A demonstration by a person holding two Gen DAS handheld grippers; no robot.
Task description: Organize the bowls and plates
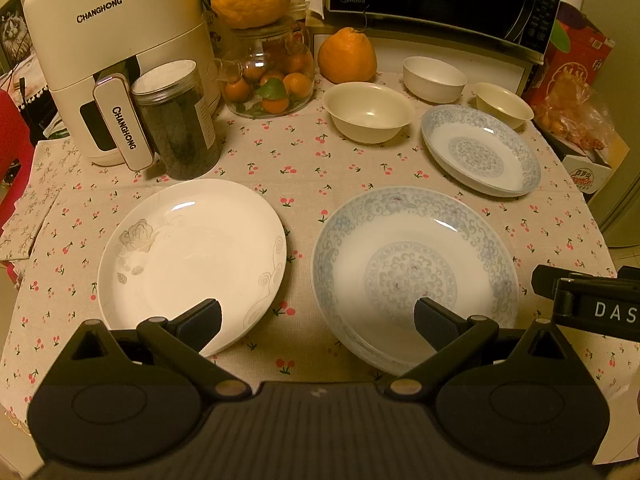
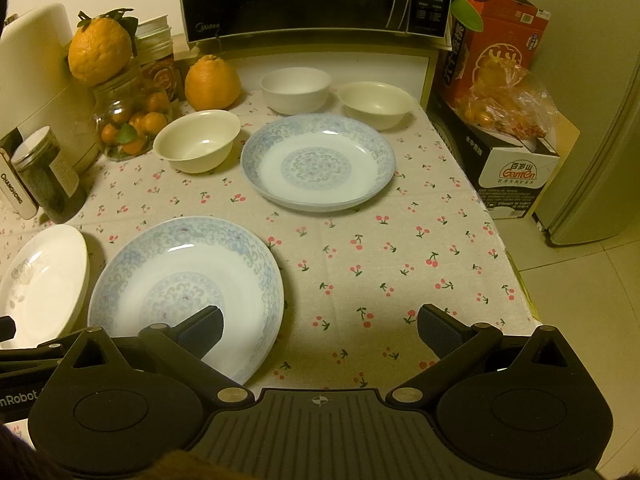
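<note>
Both grippers — left (image 1: 318, 326) and right (image 2: 320, 330) — are being held wide apart, gripping nothing, above the near blue plate (image 1: 414, 276). The white plate (image 1: 192, 264) is being cropped in the right view — the bowls (image 1: 368, 112) are lying farther back.

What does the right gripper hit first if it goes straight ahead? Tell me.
Probably bare tablecloth: the open right gripper points at it, with the near blue plate left of the line. Farther on stands the far blue plate; depth is unclear.

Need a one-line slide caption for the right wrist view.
Open right gripper hovers over cherry-print tablecloth beside near blue-patterned plate; three bowls behind.
</note>
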